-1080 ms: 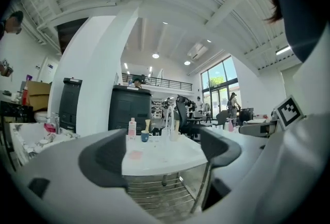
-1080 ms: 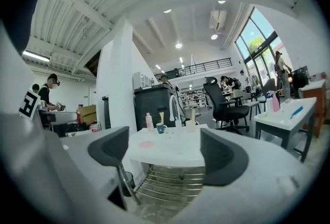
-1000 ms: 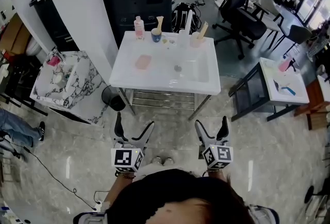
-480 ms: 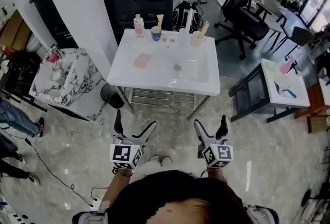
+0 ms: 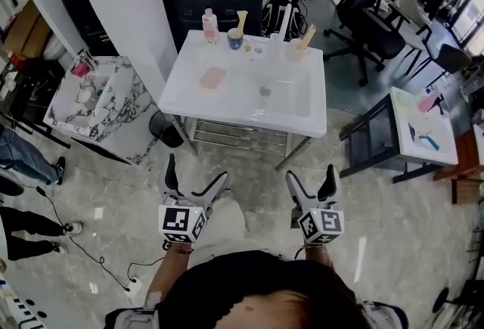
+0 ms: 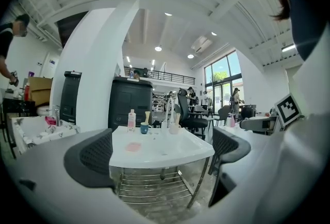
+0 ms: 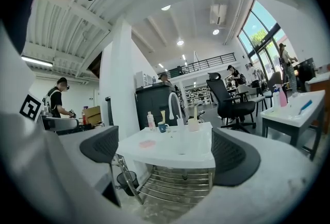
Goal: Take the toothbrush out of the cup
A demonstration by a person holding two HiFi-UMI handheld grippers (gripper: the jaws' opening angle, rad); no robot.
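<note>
A small blue cup [image 5: 235,41] stands at the back of the white sink table [image 5: 227,104] with a cream toothbrush [image 5: 241,20] upright in it. A beige cup [image 5: 294,53] to its right also holds a brush [image 5: 308,35]. Both grippers hover over the floor well short of the table. My left gripper [image 5: 195,175] is open and empty. My right gripper [image 5: 311,178] is open and empty too. In the left gripper view the blue cup [image 6: 144,127] shows far off between the pads [image 6: 95,158]. The right gripper view shows that cup [image 7: 162,127] and its toothbrush [image 7: 163,115] just as far.
A pink bottle [image 5: 209,23] stands left of the blue cup, and a pink soap [image 5: 212,78] lies on the sink's left side. A faucet [image 7: 172,104] rises at the back. A marble basin [image 5: 91,104], a bin [image 5: 163,140], office chairs [image 5: 370,10] and a side table [image 5: 425,127] surround it.
Both grippers stay in place in front of the sink with their jaws spread a touch wider. People's legs at the left edge have come further into view.
</note>
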